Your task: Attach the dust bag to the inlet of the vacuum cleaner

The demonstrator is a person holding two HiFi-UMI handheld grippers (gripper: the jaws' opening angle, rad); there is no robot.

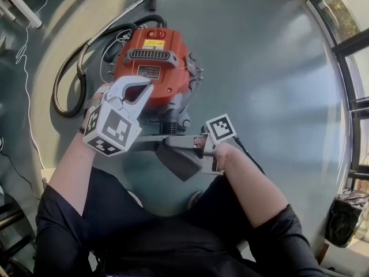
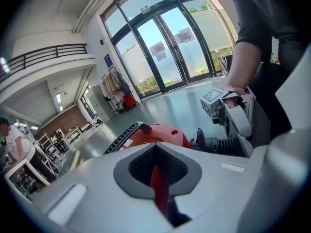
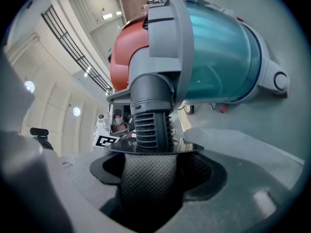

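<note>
Under everything is the grey floor (image 1: 277, 68). On it, at twelve o'clock from your hands in the head view, sits the red vacuum cleaner (image 1: 151, 62), with its hose (image 1: 55, 94) looping out to about nine o'clock of the body. Next in size is the grey dust bag (image 1: 179, 160), which hangs at six o'clock of the machine, between your two hands, its soft body sagging toward five o'clock. Your right claw (image 3: 153, 174) has it: the jaws stand wide with the dimpled bag cloth bunched between them, and I judge that a grip rather than an idle gap. Your left claw (image 1: 146, 91) is drawn together on nothing and hovers over the near edge of the machine, at about ten o'clock from the bag. Only a sliver of red shows through its slit in the left gripper view. What the coming move turns on is smaller. The ribbed inlet (image 3: 151, 115) lies dead ahead of your right claw, at twelve o'clock in its own view, with its long axis running straight back along the line of the jaws. The bag's flat collar (image 3: 192, 148) sits square across the end of it, touching or very nearly (whether it has seated I can't tell from here). So your right hand is the nearer one, and the push, as I read it, goes along that axis with the collar kept square. Your left claw is free to steady the machine.
</note>
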